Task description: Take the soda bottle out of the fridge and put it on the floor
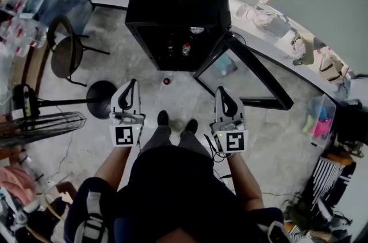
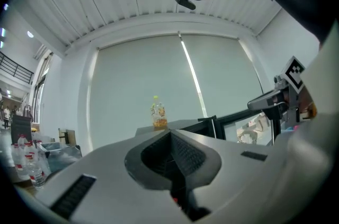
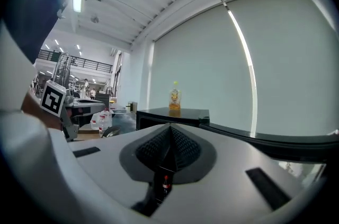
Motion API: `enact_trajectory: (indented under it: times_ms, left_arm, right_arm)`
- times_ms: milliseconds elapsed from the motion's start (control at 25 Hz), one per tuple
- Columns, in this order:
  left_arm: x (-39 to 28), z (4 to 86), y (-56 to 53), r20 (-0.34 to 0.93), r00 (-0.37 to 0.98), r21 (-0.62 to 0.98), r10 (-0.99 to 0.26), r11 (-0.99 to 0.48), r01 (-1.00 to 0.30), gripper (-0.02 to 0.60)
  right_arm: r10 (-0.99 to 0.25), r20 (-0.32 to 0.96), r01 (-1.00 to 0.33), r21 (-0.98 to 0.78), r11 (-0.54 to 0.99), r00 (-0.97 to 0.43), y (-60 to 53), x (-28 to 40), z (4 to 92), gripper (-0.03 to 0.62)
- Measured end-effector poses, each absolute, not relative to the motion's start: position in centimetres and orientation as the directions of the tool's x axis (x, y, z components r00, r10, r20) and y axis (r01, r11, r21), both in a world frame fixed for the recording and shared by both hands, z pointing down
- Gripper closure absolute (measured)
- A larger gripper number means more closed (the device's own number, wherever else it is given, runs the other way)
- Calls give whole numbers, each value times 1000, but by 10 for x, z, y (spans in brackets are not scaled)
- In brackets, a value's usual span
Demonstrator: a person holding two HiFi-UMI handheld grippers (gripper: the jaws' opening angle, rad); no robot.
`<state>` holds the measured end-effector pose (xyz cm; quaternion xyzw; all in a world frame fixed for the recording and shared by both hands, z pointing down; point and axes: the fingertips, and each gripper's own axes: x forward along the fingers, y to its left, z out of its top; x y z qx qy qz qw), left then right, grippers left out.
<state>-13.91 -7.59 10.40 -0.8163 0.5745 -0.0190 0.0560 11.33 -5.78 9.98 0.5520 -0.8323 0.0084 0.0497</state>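
Soda bottle (image 1: pixel 167 81): upright on floor (image 1: pixel 270 138) before open fridge (image 1: pixel 178 0), label unreadable | left tool (image 1: pixel 133 85): pressed together, empty | right tool (image 1: pixel 221 92): pressed together, empty

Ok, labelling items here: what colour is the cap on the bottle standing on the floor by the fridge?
Red cap; it shows best in the head view.

The floor (image 1: pixel 144 87) in the middle of the frame, between the fridge (image 1: pixel 172 12) and the person's shoes (image 1: pixel 163 118), is mostly free; only a small bottle (image 1: pixel 167 81) stands there. The open fridge door (image 1: pixel 241 78) closes the right side, and a chair (image 1: pixel 64 57) and a fan (image 1: pixel 40 128) close the left.
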Motion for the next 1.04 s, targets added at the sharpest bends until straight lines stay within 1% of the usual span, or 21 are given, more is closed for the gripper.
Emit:
enact_trajectory:
  times_ms: [400, 760, 920, 1040]
  left_arm:
    - [-145, 84, -56, -49, 301, -109, -952, -294, -949, 558]
    - [-149, 75, -45, -50, 282, -121, -958, -275, -954, 558]
    - [-147, 76, -47, -47, 279, -119, -959, -272, -955, 558]
    - [-152, 74, -42, -48, 271, -116, -961, -264, -957, 558]
  right_arm:
    - [-933, 65, -933, 35, 357, -355, -40, 122, 70, 576]
    - [-936, 94, -935, 76, 348, -340, -32, 127, 69, 576]
    - [-933, 127, -933, 89, 348, -336, -34, 129, 75, 576]
    - [-939, 108, -937, 90, 337, -327, -31, 127, 71, 576]
